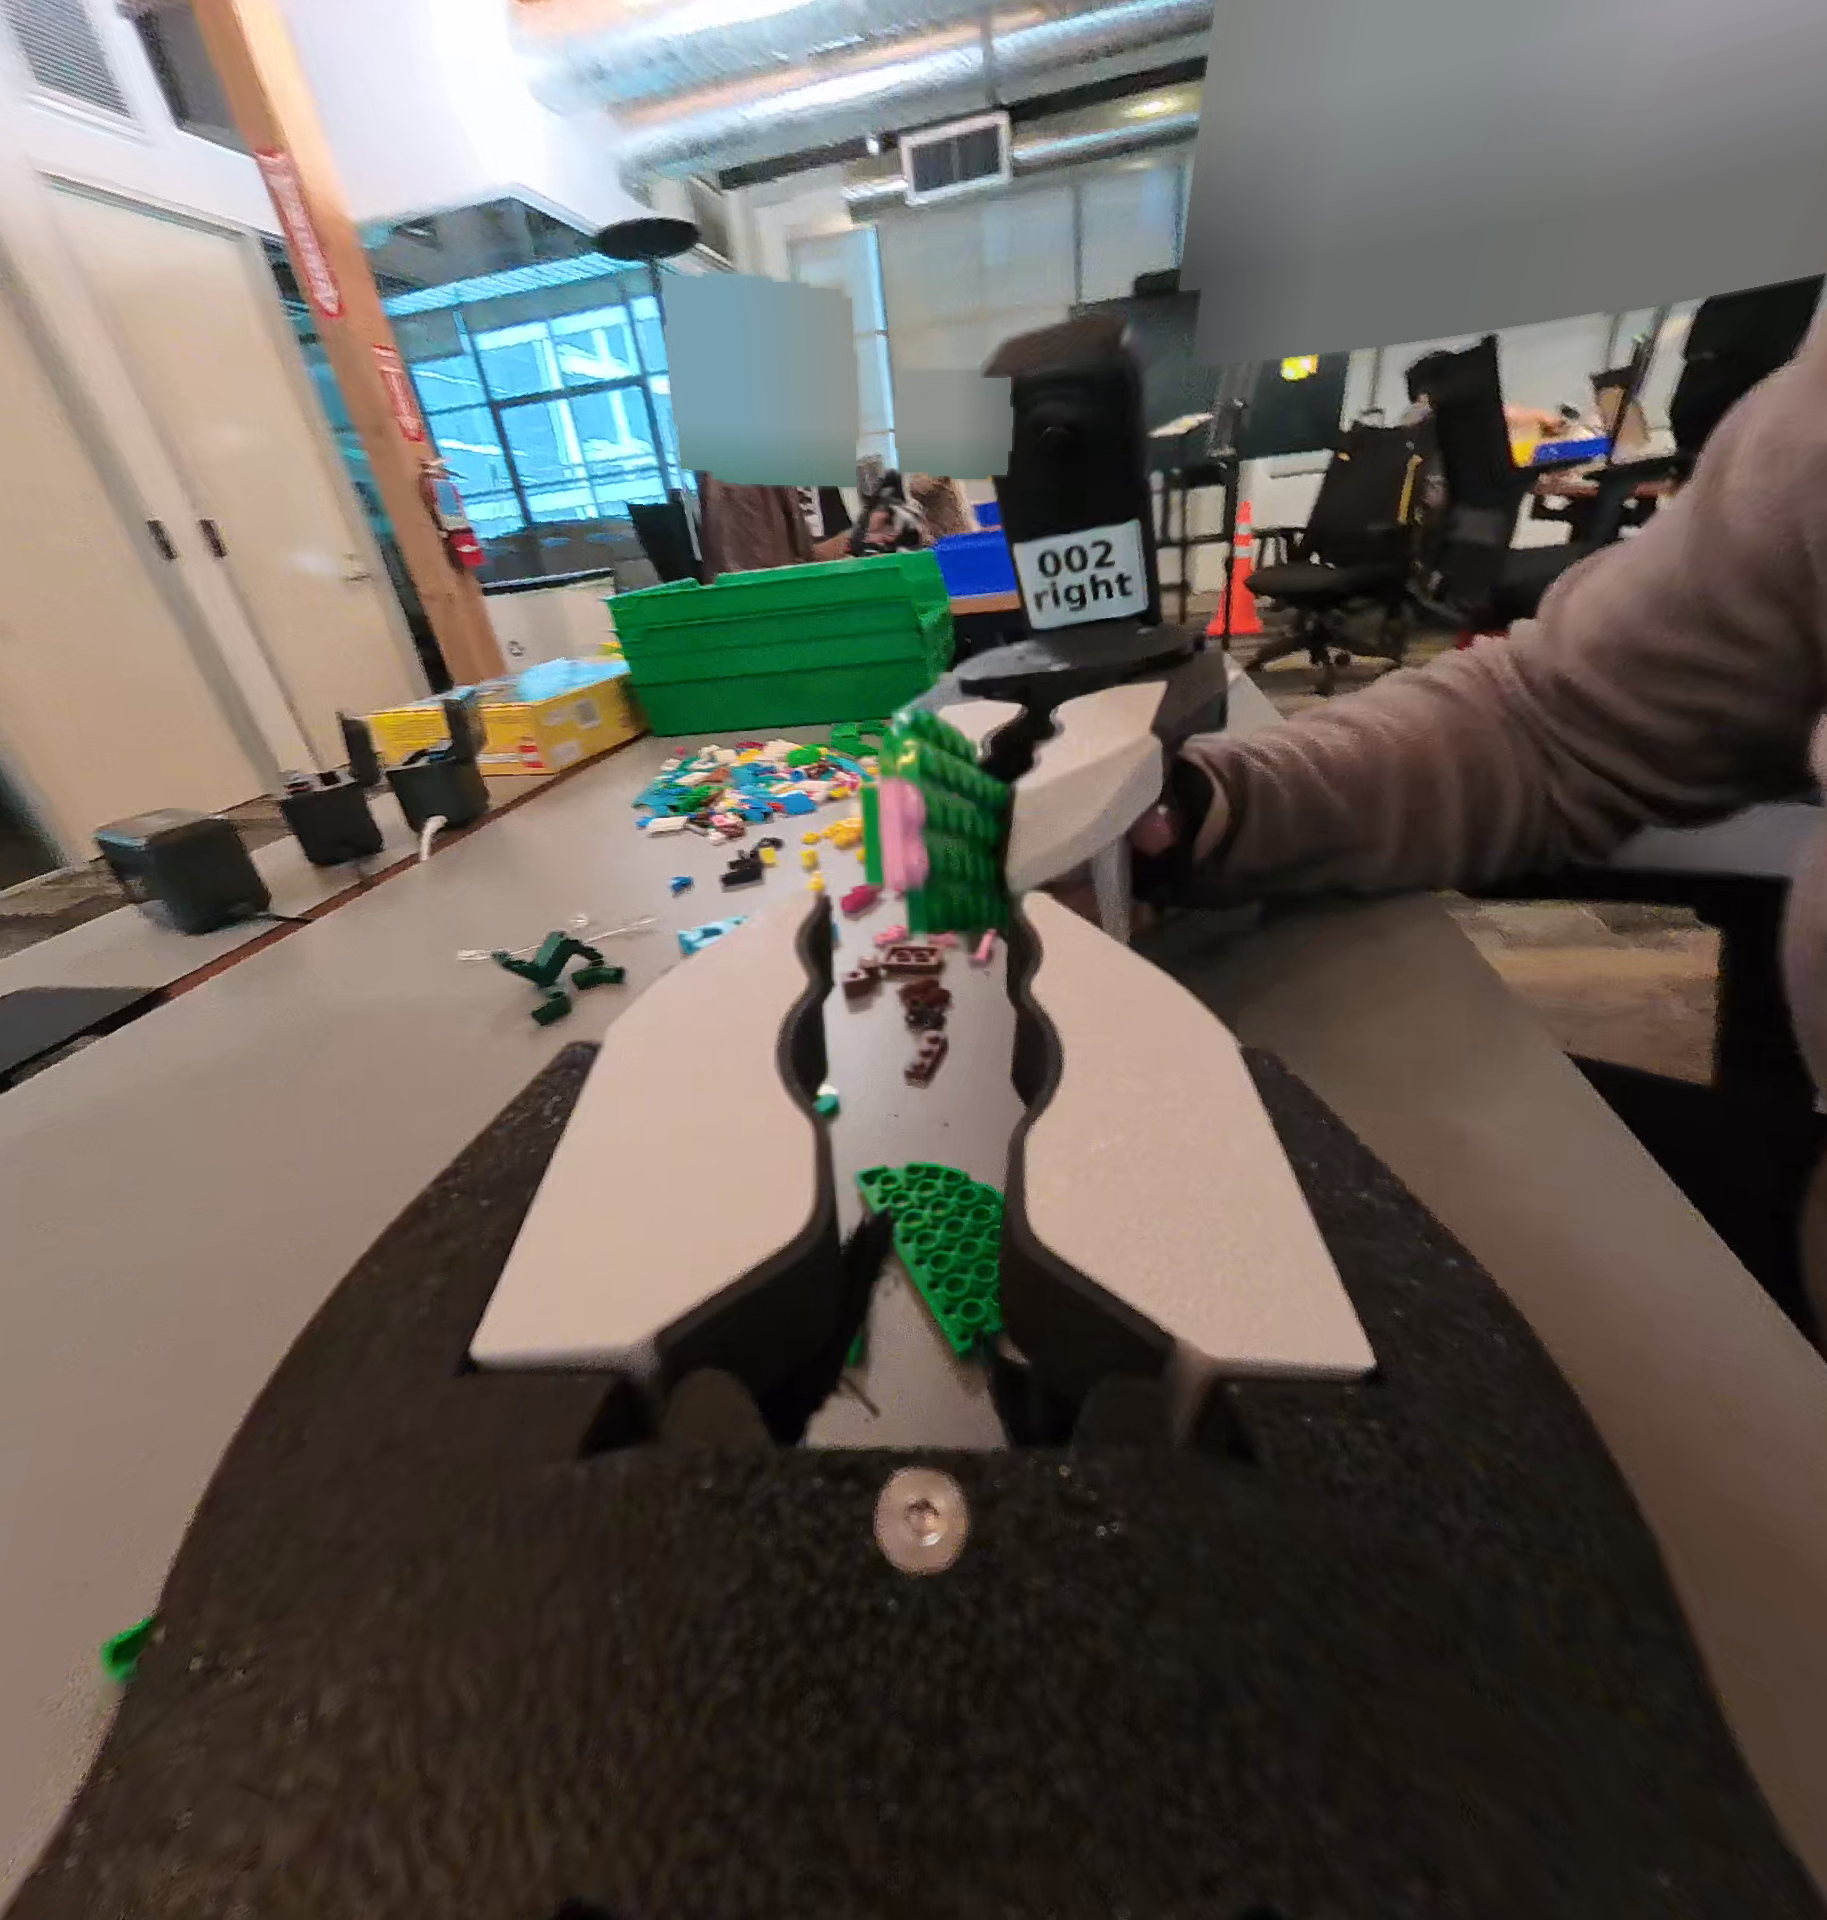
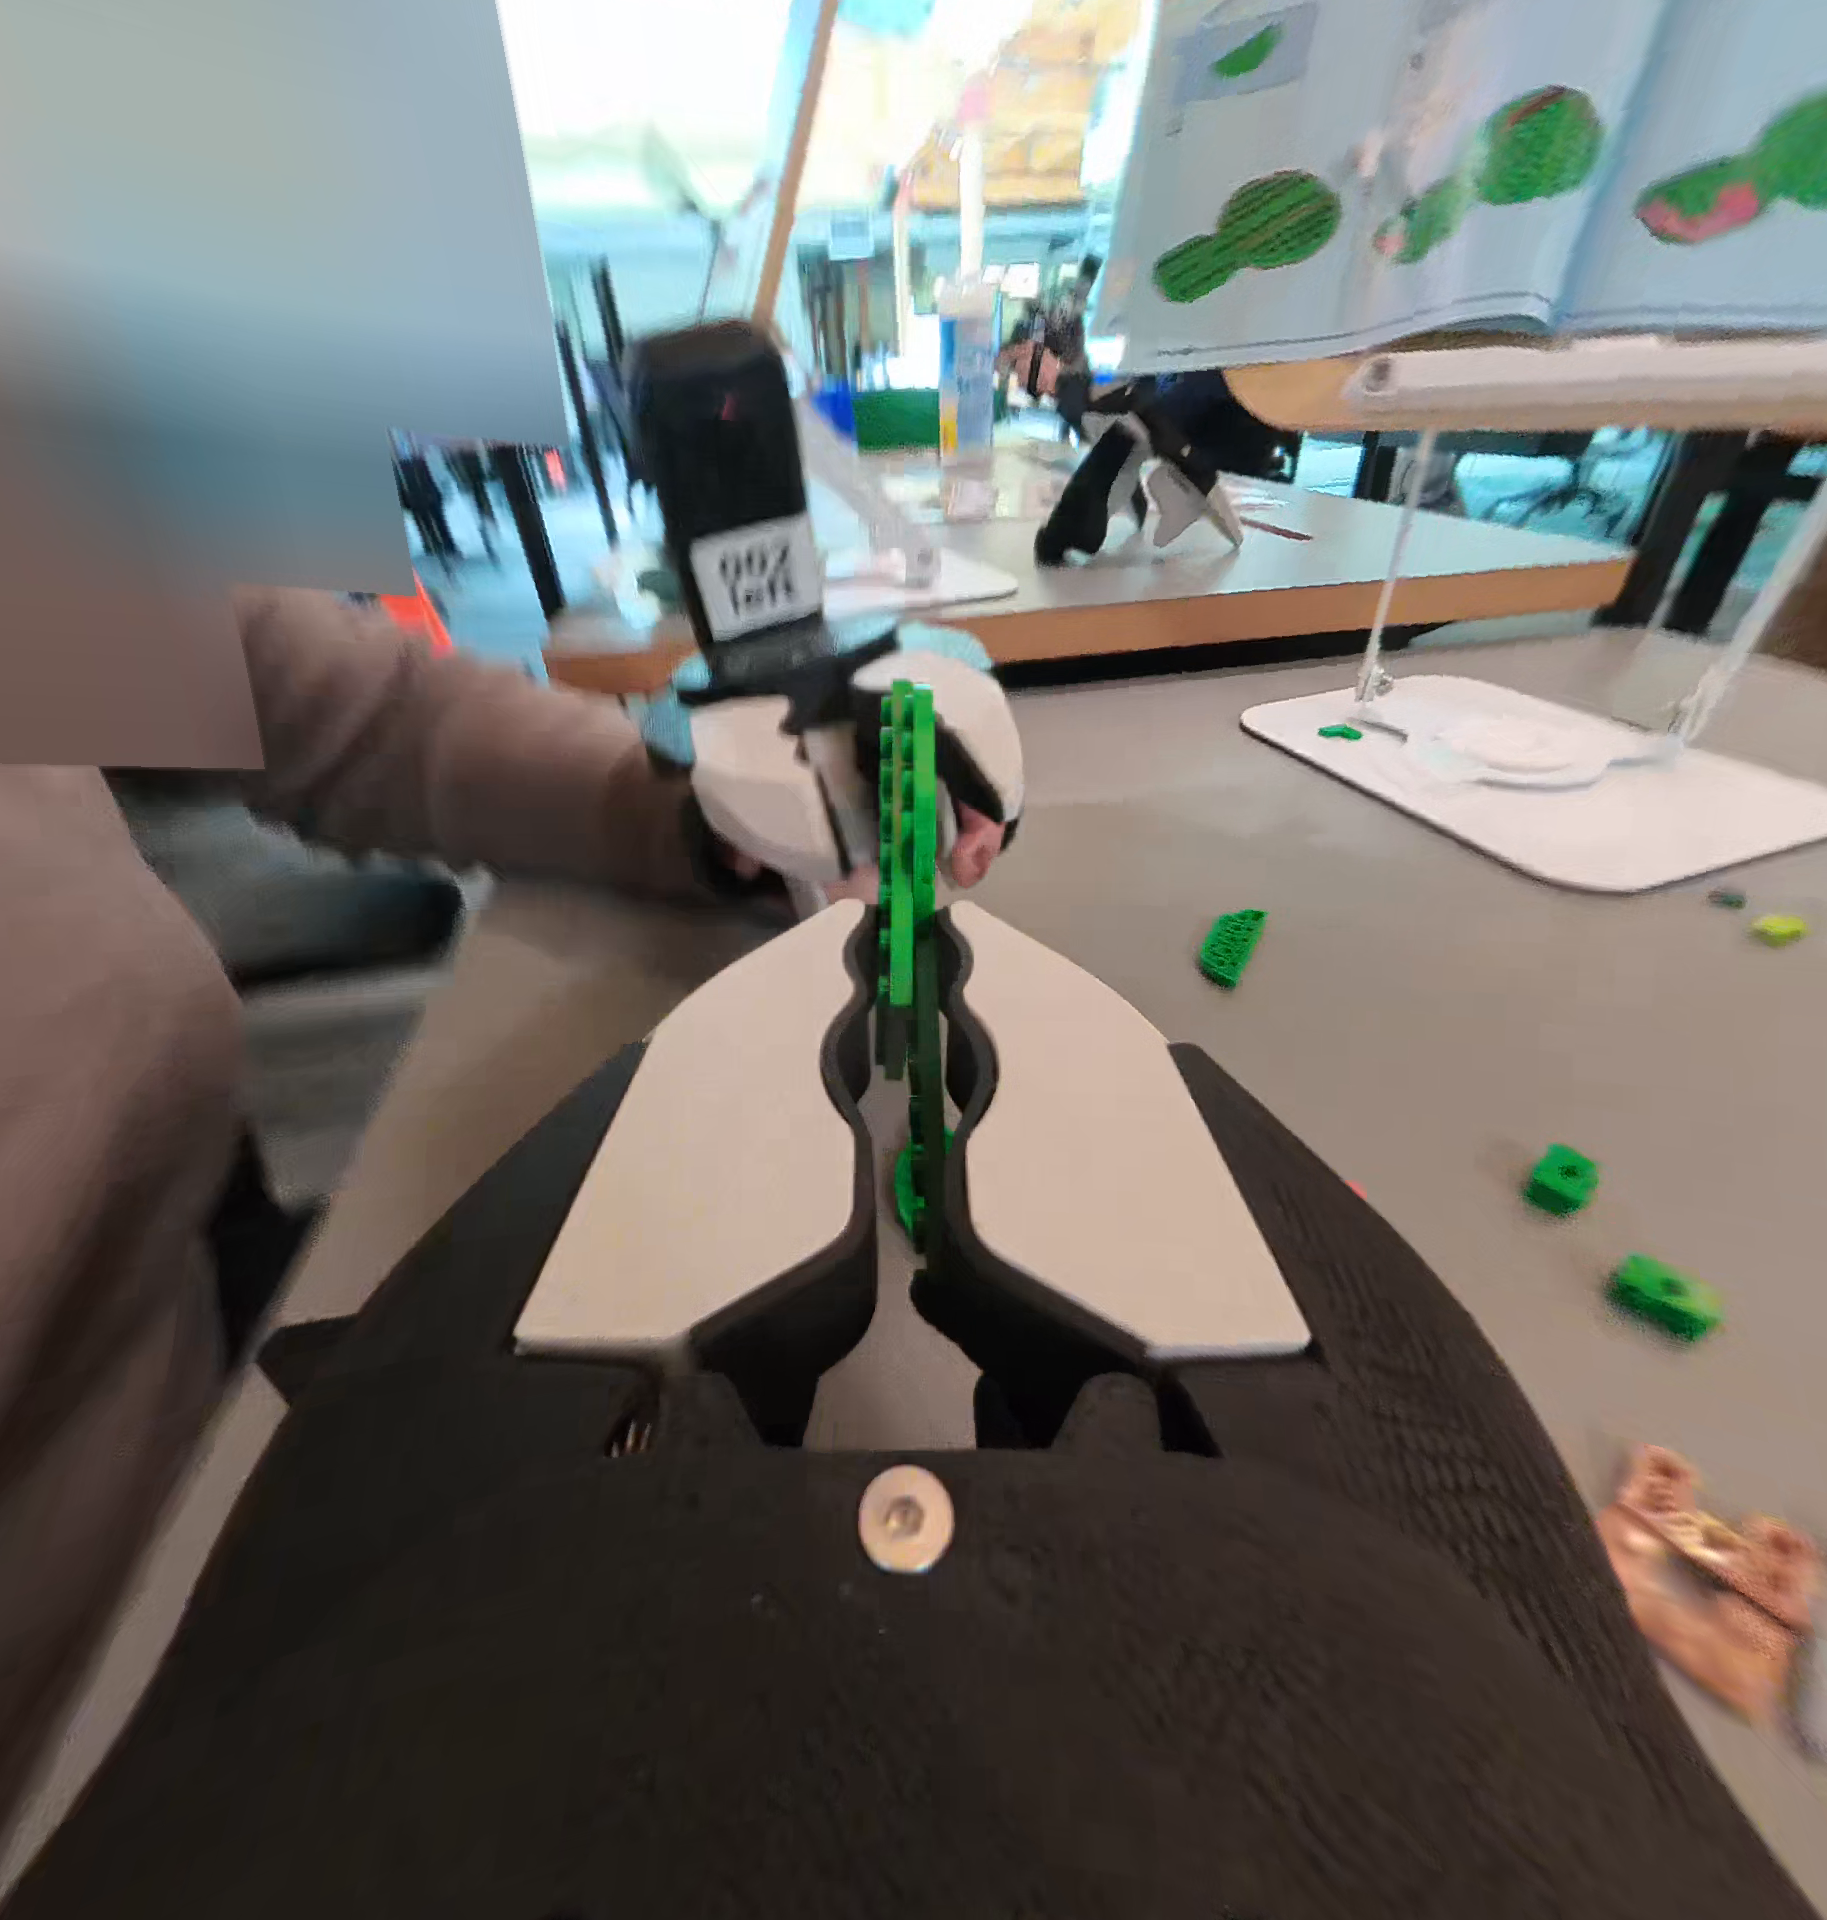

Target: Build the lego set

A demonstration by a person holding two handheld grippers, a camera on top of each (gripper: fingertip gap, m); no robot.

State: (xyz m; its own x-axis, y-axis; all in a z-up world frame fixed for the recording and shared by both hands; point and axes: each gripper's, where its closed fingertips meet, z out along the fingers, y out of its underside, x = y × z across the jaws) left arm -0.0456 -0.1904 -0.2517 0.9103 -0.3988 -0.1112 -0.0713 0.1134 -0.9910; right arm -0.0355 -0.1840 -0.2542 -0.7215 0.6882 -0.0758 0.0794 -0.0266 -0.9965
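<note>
Right, two hand-held grippers meet over a smooth grey table (image 1: 265, 1143). The right hand-held gripper (image 2: 909, 940), with pale flat fingers (image 2: 743, 1143), wavy black pads and a grainy black body, is clamped on a green studded lego plate assembly (image 2: 904, 831) held edge-on and upright. In the left wrist view the same assembly (image 1: 940, 821) shows a pink piece on its face. The left hand-held gripper (image 1: 919, 925) has its jaws partly apart, tips just beside the assembly's lower edge; cannot tell whether they touch it. Below its fingers a flat green rounded plate (image 1: 940, 1236) lies on the table. Beyond sit dark brown bricks (image 1: 914, 997), a mixed loose-brick pile (image 1: 753, 790), dark green pieces (image 1: 556, 966), stacked green bins (image 1: 784, 644) and a yellow box (image 1: 535, 717). The right wrist view shows small green bricks (image 2: 1558, 1179), an open instruction booklet (image 2: 1460, 166) on a white stand (image 2: 1553, 790), and a crumpled copper-coloured wrapper (image 2: 1709, 1579).
</note>
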